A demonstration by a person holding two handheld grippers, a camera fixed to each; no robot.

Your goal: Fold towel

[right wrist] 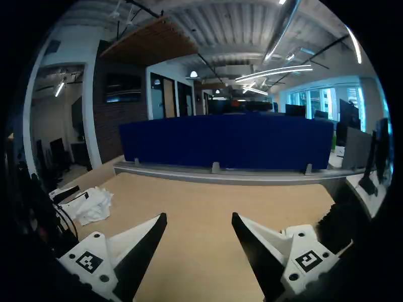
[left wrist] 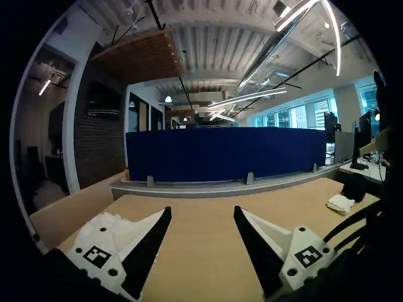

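Both pairs of tongs hang spread wide above the pale wooden tabletop [left wrist: 201, 199], with nothing between their fingers. The left tongs [left wrist: 201, 224] and the right tongs [right wrist: 199, 226] both point towards the blue partition [left wrist: 221, 153] at the far edge.

The towel [right wrist: 93, 205] lies on the tabletop well off to the left of the right tongs, a white, rumpled heap that neither pair touches. It looks light, soft and limp. I'd expect it to sag and bunch wherever it isn't held, and to slide easily on the smooth wood. A pinch in the middle would only lift a lump. The better hold, to my eye, is two neighbouring corners or one hem, one pair of tongs on each, so the cloth can be shaken flat first. From here I can't make out which fold hides a corner.

The right gripper view shows the towel nearer, with its creases and loose lobes plain to see. In the left gripper view the towel [left wrist: 340, 204] is small, at the far right, just beside a dark object [left wrist: 354, 191], and it reads as a compact bundle with no edges to pick out.
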